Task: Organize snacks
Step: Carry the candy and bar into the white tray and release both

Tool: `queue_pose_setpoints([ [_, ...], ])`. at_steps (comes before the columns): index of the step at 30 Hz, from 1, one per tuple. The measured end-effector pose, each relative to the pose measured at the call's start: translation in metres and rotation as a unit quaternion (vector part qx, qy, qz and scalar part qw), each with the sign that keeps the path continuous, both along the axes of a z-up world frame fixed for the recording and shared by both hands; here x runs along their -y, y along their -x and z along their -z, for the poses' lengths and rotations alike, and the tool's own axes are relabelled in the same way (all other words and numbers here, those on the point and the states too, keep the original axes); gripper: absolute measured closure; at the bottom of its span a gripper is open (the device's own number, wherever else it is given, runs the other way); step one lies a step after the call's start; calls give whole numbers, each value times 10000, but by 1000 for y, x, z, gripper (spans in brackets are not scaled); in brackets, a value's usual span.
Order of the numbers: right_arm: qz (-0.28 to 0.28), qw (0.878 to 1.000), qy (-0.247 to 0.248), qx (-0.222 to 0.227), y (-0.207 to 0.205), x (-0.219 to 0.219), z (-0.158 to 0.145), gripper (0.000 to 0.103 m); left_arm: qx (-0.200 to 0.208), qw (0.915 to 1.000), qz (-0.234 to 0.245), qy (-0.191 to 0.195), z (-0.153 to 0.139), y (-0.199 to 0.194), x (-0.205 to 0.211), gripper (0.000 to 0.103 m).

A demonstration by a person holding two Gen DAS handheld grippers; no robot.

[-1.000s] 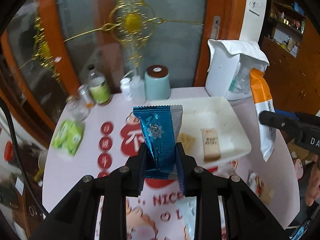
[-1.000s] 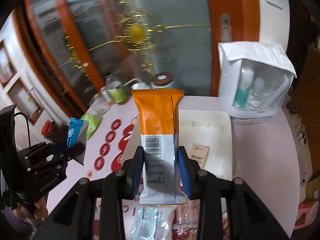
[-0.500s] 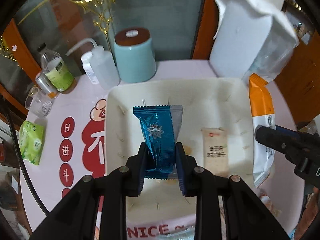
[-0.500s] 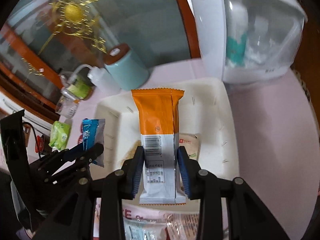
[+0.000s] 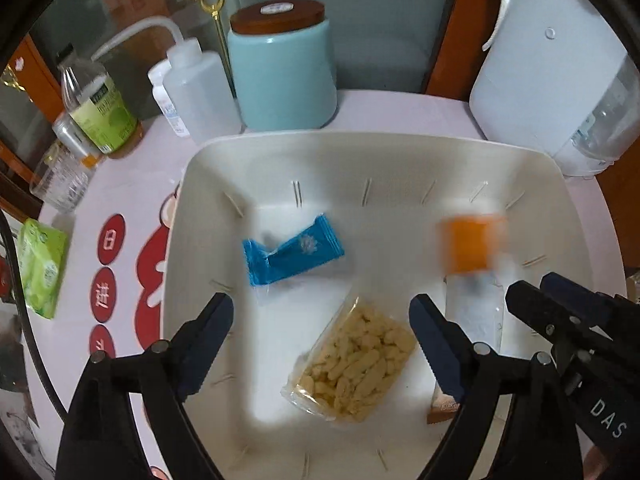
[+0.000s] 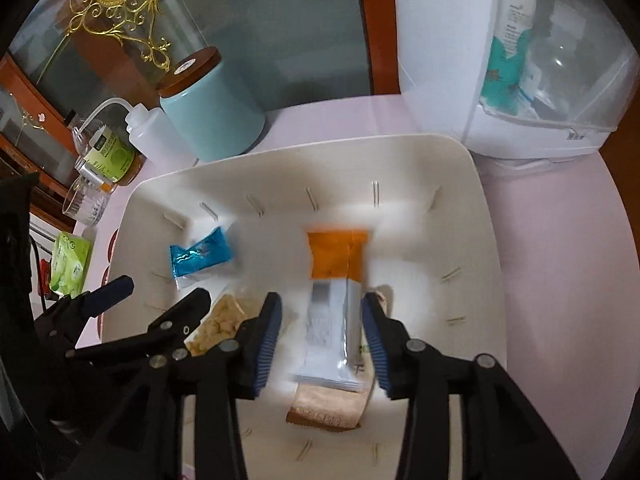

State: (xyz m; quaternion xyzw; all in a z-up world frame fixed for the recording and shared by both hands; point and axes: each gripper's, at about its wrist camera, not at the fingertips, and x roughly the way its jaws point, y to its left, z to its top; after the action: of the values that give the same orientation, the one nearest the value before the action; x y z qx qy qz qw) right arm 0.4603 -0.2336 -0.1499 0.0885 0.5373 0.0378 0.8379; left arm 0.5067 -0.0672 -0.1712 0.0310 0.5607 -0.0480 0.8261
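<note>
Both grippers hang open over a white basket. My left gripper is empty; a blue snack packet lies on the basket floor ahead of it. My right gripper is empty; the orange-and-white packet, blurred by motion, is between its spread fingers and drops into the basket. A clear bag of pale puffed snacks and a tan wafer packet also lie in the basket.
Behind the basket stand a light-blue canister, a white squeeze bottle, a green-labelled bottle and a white dispenser. A green tissue pack lies at the table's left edge.
Both grippers moved down over the basket and opened. The blue packet left my left gripper and now lies in the basket; the orange packet left my right gripper and is falling in.
</note>
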Motion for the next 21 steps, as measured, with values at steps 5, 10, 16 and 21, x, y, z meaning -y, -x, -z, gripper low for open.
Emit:
queue_pose_setpoints([
  [5,198,9996,-165,139,0,10,0,39,5,9999,23,122,7,1,-9,9],
  [10,257,9992,-228,184,5,14,-1,39,84,9997,107,215,-1,10,-13,9],
  [16,212,9991,-260,262,17,13,-9,39,225,9990,317,236,-16,22,-12,8],
  [21,169,9991,-213,327,26,11,-22,39,258,9982,446,298,-31,34,-12,8],
])
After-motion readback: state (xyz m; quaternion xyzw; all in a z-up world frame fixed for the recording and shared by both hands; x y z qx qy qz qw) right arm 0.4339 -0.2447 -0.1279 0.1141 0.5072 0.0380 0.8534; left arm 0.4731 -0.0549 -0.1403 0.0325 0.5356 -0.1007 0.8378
